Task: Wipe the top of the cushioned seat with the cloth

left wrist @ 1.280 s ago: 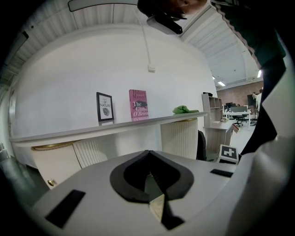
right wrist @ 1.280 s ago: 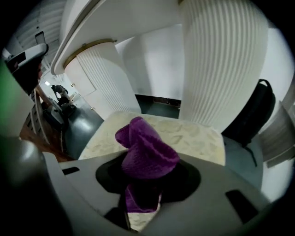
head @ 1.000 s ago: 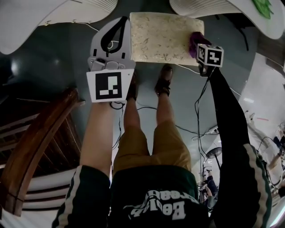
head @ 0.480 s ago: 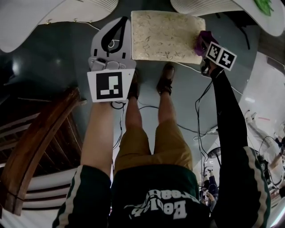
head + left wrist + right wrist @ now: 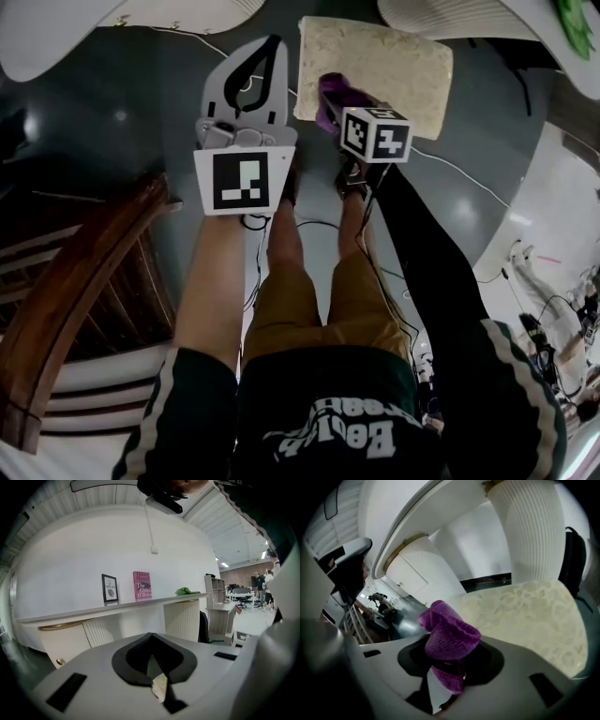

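Observation:
The cushioned seat (image 5: 394,66) is a cream patterned pad on the floor at the top of the head view, and it fills the right of the right gripper view (image 5: 534,616). A purple cloth (image 5: 331,97) rests at the seat's near left corner. My right gripper (image 5: 334,105) is shut on the cloth (image 5: 449,637), which bunches up over the jaws. My left gripper (image 5: 270,47) hovers left of the seat with its jaws shut and nothing held. In its own view the left gripper (image 5: 151,637) points at a white wall.
The person's legs and shoes (image 5: 351,176) stand just before the seat. Cables (image 5: 469,173) trail over the dark floor. A brown wooden rail (image 5: 84,281) curves at the left. White ribbed cabinets (image 5: 529,531) stand behind the seat, under a shelf with a pink book (image 5: 142,586).
My right gripper has carried the purple cloth from the seat's right edge across to its near left corner. The left gripper has stayed in place.

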### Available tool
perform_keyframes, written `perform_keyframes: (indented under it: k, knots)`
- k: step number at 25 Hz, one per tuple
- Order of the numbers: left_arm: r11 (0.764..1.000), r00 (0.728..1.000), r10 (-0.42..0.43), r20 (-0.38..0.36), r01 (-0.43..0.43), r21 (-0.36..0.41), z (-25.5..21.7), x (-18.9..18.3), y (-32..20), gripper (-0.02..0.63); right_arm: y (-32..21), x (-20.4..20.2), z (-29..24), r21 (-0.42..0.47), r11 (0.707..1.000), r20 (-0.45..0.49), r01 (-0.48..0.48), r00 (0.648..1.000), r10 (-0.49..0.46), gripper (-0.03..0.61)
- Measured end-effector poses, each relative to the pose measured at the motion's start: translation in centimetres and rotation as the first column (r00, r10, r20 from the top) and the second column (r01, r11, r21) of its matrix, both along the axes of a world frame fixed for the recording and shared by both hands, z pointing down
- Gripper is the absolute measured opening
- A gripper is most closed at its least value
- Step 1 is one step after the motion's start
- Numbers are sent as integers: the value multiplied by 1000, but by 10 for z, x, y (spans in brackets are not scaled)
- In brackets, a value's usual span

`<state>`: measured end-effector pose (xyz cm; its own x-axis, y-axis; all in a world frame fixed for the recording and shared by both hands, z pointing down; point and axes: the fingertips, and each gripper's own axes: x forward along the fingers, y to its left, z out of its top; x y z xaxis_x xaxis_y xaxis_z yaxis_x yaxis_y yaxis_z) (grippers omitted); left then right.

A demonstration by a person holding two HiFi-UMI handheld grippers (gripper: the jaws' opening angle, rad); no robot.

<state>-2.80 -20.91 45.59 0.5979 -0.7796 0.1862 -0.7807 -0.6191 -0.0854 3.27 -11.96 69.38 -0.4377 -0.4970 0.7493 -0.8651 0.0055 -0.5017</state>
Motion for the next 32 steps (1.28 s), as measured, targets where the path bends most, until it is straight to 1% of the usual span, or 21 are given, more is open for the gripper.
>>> perform_keyframes:
  k: [3,5,7,10,15,18,20,24,28,32]
  knots:
    - [1000,1000,-25,-15,25,-11,3,-14,-1,15,3,-49,22,-54,998,32,44,999,-43,163]
    - [1000,1000,-27,-10,27,-13,5,-17,-2,15,4,-64,38,-98,992,2,74,997,-74,164]
    - [1000,1000,-22,-3,22,-15,8,-18,-1,15,3,-68,53,-125,989,-30,84,996,-88,164]
    - [1000,1000,-15,2,15,-24,12,-19,0,15,-2,-67,60,-140,988,-42,68,996,-74,161]
    - [1000,1000,6,2,-6,-31,11,-11,1,15,2,-57,53,-118,988,-55,103,992,-110,160]
    - [999,1000,30,-1,-31,-16,6,1,0,15,5,-32,49,-119,990,-59,71,995,-78,161]
    - [999,999,31,-21,-32,-16,3,10,-2,15,9,-6,48,-124,991,-71,46,996,-55,163]
    - [999,997,43,-60,-45,-22,2,42,-2,15,26,66,50,-134,991,-135,-4,991,-15,163]
    - [997,995,80,-61,-81,-13,0,77,1,15,51,148,53,-148,986,-194,-77,980,47,164]
    - [995,992,99,-79,-101,-25,0,107,7,15,72,208,52,-155,981,-232,-117,970,79,164]
